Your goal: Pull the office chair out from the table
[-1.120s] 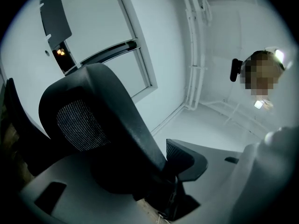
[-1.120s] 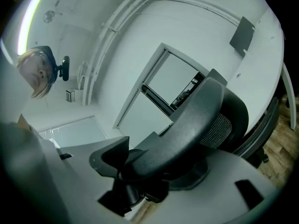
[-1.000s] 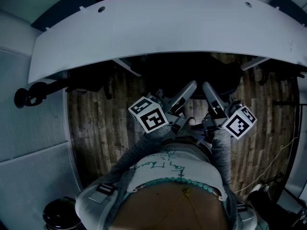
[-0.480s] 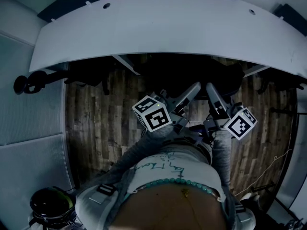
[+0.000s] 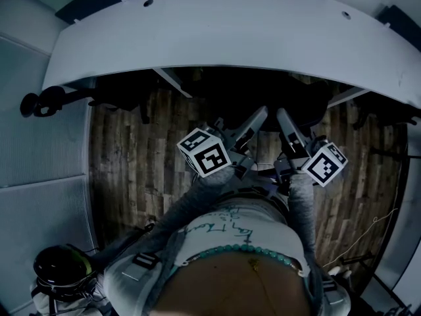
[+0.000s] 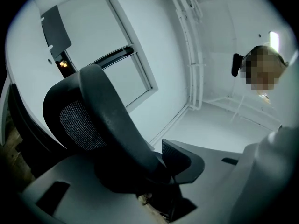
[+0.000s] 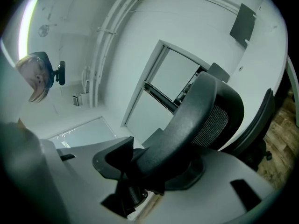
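Pinching the chair [image 6: 107,120] by its back rim in left tongs [image 5: 262,114] and right tongs [image 5: 281,114], both just closing onto it, seat sitting under the bench [image 5: 230,38] ahead. Risking slipping off the smooth curve (shallow bite) or swivelling when pulling unevenly.

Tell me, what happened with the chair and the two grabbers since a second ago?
The left gripper and the right gripper crept a little forward toward the table. Their jaws have just been closing onto the top rim of the office chair, which now looks pinched between each pair. The chair itself stayed tucked under the table and has not been pulled out yet.
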The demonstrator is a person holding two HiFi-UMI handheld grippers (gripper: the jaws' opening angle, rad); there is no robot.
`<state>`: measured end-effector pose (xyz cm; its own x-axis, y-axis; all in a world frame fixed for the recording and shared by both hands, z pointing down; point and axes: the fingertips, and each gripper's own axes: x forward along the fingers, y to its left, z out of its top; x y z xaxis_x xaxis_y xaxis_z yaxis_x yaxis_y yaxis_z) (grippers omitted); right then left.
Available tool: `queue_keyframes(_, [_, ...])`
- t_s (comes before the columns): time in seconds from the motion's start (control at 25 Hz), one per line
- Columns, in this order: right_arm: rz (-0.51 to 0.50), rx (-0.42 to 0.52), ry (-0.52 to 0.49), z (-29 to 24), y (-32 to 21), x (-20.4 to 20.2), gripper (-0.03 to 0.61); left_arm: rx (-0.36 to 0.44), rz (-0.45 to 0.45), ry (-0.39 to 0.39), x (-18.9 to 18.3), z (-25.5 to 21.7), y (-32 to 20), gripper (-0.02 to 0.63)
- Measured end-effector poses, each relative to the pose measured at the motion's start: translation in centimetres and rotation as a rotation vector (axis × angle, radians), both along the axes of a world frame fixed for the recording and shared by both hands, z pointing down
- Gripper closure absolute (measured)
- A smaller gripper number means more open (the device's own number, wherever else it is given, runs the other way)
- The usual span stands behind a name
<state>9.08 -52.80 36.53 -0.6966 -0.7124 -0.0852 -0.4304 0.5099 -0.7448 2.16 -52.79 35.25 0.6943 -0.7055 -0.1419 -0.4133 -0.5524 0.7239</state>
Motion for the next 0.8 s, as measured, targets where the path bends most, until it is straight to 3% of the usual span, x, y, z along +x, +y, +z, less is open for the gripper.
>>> queue_keyframes(0.8, [-0.025, 0.019, -0.003, 0.6, 2.3, -0.1, 0.393, -0.003, -0.04, 0.017, -0.2, 0.9, 2.2, 0.463])
